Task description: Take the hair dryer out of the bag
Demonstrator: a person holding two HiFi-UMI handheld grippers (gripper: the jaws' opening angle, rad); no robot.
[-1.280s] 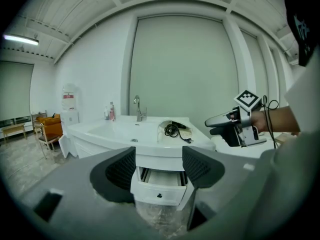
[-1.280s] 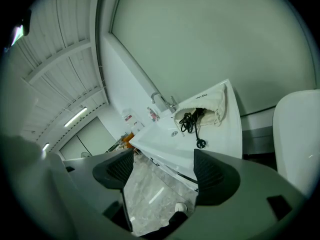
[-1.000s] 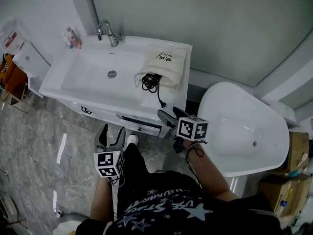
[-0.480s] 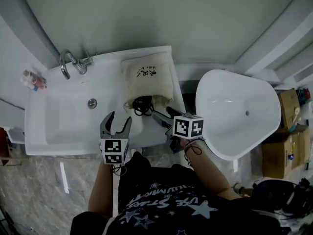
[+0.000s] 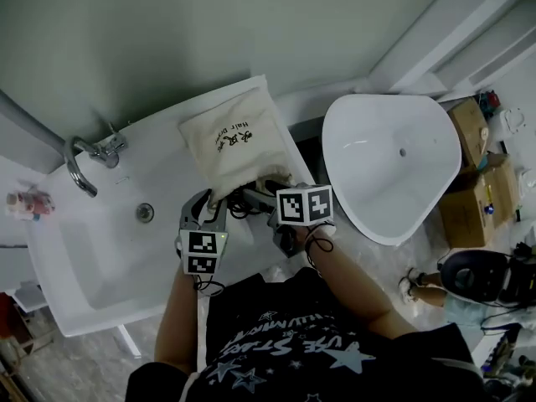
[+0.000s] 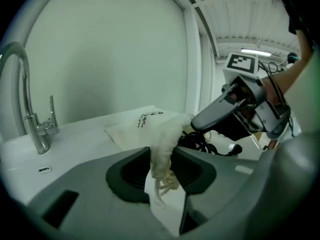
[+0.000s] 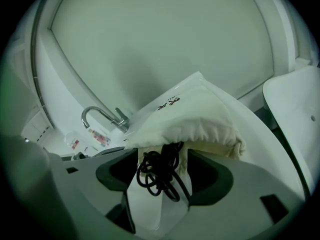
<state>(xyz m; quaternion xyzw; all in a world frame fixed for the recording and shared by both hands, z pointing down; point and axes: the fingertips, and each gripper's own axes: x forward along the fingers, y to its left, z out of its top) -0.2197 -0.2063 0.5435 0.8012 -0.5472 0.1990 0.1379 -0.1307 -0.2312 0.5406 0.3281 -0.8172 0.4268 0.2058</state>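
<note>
A cream drawstring bag (image 5: 234,136) lies on the counter right of the sink basin, its mouth toward me. A coiled black cord (image 5: 243,201) spills from the mouth; the hair dryer itself is hidden inside. My left gripper (image 5: 205,203) has just been closing and now pinches the bag's gathered edge (image 6: 162,144) between its pads. My right gripper (image 5: 255,201) stands at the mouth; its jaws have just been closing a little, and the cord (image 7: 157,176) lies between them with gaps on both sides. The bag's mouth (image 7: 200,129) hangs just past its fingertips.
A chrome faucet (image 5: 84,162) stands at the back of the white sink basin (image 5: 92,249). A white tub (image 5: 389,162) sits to the right of the counter. Cardboard boxes (image 5: 473,191) lie beyond it on the floor.
Both grippers have come from in front of the counter up to the bag's mouth. The left jaws, wide open before, have closed on the bag's edge.
</note>
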